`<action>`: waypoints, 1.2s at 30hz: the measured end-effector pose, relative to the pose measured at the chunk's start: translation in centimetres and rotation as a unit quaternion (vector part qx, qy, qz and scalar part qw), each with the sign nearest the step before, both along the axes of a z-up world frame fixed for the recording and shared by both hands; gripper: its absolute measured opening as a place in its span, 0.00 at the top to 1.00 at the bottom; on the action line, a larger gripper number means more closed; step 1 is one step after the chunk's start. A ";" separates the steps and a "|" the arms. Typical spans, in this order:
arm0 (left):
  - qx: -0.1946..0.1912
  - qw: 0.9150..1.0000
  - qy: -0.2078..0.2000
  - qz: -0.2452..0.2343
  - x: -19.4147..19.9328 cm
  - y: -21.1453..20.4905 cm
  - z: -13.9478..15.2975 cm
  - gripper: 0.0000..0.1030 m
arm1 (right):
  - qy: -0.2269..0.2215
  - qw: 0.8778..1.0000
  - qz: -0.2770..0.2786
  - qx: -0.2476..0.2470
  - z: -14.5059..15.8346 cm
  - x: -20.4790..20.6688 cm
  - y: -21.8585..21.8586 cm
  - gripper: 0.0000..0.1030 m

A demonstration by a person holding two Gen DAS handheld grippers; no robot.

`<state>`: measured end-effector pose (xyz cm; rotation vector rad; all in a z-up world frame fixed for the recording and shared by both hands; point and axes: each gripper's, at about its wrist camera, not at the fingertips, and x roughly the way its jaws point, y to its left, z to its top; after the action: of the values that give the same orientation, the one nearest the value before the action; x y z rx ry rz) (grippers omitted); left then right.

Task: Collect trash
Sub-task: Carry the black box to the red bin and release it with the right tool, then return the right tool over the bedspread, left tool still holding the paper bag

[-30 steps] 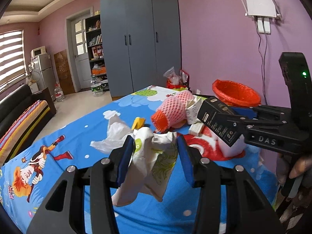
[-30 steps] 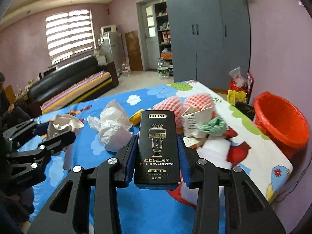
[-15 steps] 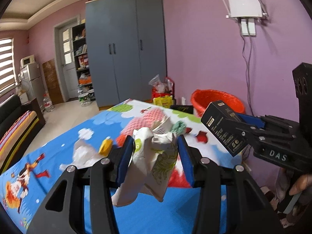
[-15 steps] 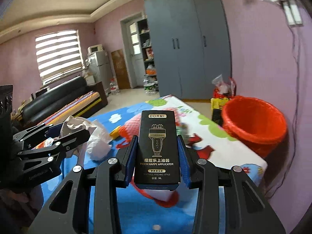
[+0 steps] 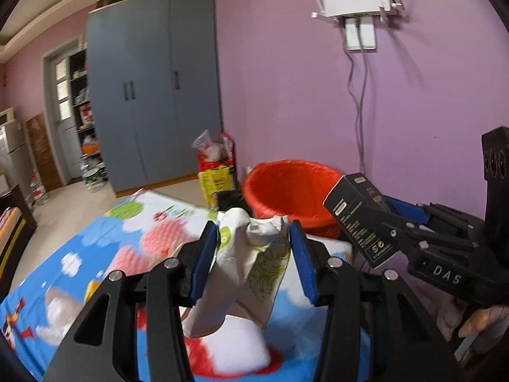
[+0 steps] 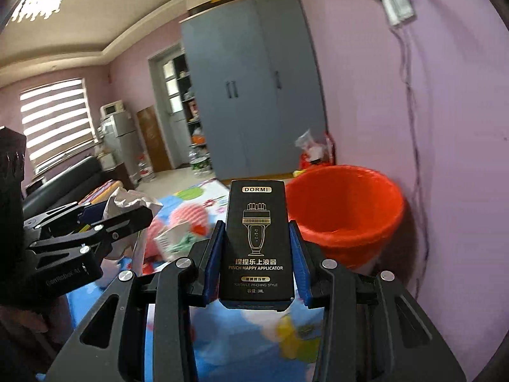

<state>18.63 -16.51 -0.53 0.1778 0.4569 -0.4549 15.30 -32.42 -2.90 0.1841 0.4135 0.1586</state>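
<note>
Trash is in both tools at once, so the step in hand reads as the carry to the bin, with the drop still to come. In the left wrist view the left gripper [image 5: 253,254] is clamped on a crumpled paper wrapper [image 5: 245,267], white with green print, which sits at the centre of the frame and hangs below the blue pads [image 5: 203,261]. In the right wrist view the right gripper [image 6: 256,251] is closed on a black carton [image 6: 257,242] with gold lettering, held upright at centre frame.

The red bin [image 5: 292,191] stands on the floor past the far edge of the cartoon-printed bedsheet [image 5: 79,254], against the purple wall [image 5: 286,79]; it fills the centre right of both views, just above and behind each held piece. More litter lies on the sheet at lower left of the left view, among it pink foam netting [image 5: 159,238], though blur makes the other pieces hard to name.

Judging by the framing, neither piece is over the bin's mouth yet. The next move calls for pushing both grippers further toward the right of the frame until each load hangs above the red rim, then parting the jaws. The wrapper is light and may cling to a pad; the carton should fall cleanly.
</note>
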 end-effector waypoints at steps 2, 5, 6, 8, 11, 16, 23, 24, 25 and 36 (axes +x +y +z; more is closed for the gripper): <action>0.003 1.000 0.001 -0.013 1.3 -1.7 0.3 0.55 | 0.001 1.000 -0.011 -0.006 0.1 0.7 -1.5 0.63; 0.007 1.000 0.008 -0.029 3.5 -3.6 0.4 0.55 | 0.004 1.000 -0.022 -0.016 -0.1 2.0 -3.3 0.63; 0.006 0.999 0.012 -0.033 4.2 -4.1 0.4 0.55 | 0.005 1.000 -0.024 -0.017 -0.2 2.4 -3.7 0.63; 0.005 0.999 0.021 -0.041 6.1 -5.2 0.4 0.55 | 0.007 0.999 -0.033 -0.021 -0.4 3.5 -4.8 0.63; 0.001 0.998 0.037 -0.051 9.1 -6.7 0.3 0.55 | 0.010 0.999 -0.044 -0.024 -0.8 5.6 -6.5 0.63; -0.004 0.996 0.054 -0.066 14.6 -9.4 0.1 0.55 | 0.017 0.998 -0.058 -0.026 -1.4 8.8 -8.6 0.63; 0.005 0.995 0.060 -0.081 20.9 -13.6 -0.8 0.54 | 0.029 0.997 -0.073 -0.017 -3.4 14.1 -10.8 0.62; 0.006 0.995 0.060 -0.083 21.6 -14.1 -1.0 0.54 | 0.029 0.997 -0.074 -0.018 -3.6 14.4 -10.7 0.62; 0.006 0.995 0.061 -0.083 22.5 -14.6 -1.2 0.54 | 0.028 0.997 -0.074 -0.019 -3.8 15.1 -10.8 0.62; 0.043 0.998 0.040 -0.027 25.9 -10.9 -0.7 0.14 | 0.031 0.996 -0.084 -0.030 -5.8 16.9 -11.8 0.31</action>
<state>44.48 -27.43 -1.20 0.2563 0.5526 -0.4967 32.19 -44.20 -8.67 0.1650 0.4619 -0.0254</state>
